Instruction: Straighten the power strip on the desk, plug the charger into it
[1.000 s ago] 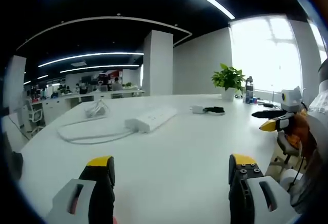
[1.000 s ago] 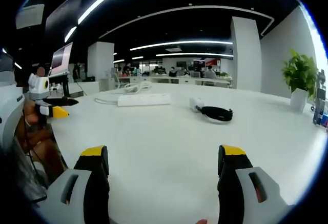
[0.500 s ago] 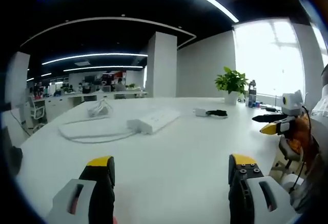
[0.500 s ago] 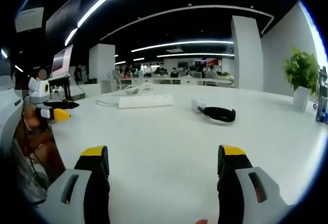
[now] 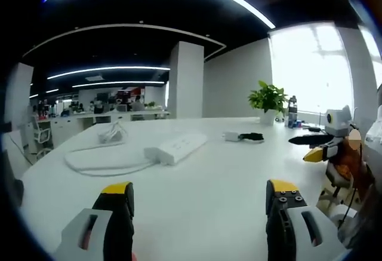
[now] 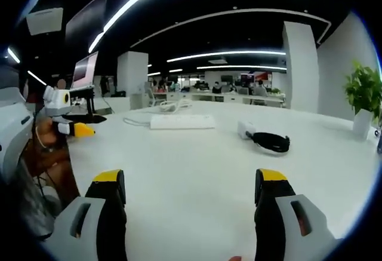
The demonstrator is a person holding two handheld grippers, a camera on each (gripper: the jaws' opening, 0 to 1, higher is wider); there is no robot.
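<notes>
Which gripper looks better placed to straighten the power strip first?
Probably left: the power strip lies just ahead of the open left gripper; from the open right gripper it sits farther off, left of centre.

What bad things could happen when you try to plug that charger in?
The strip has a long loose cord looped beside it; turning the strip could drag or tangle that. The charger has a black cable coiled against it, which might snag when lifted. Both sit far across the desk, so reaching may be awkward.
</notes>
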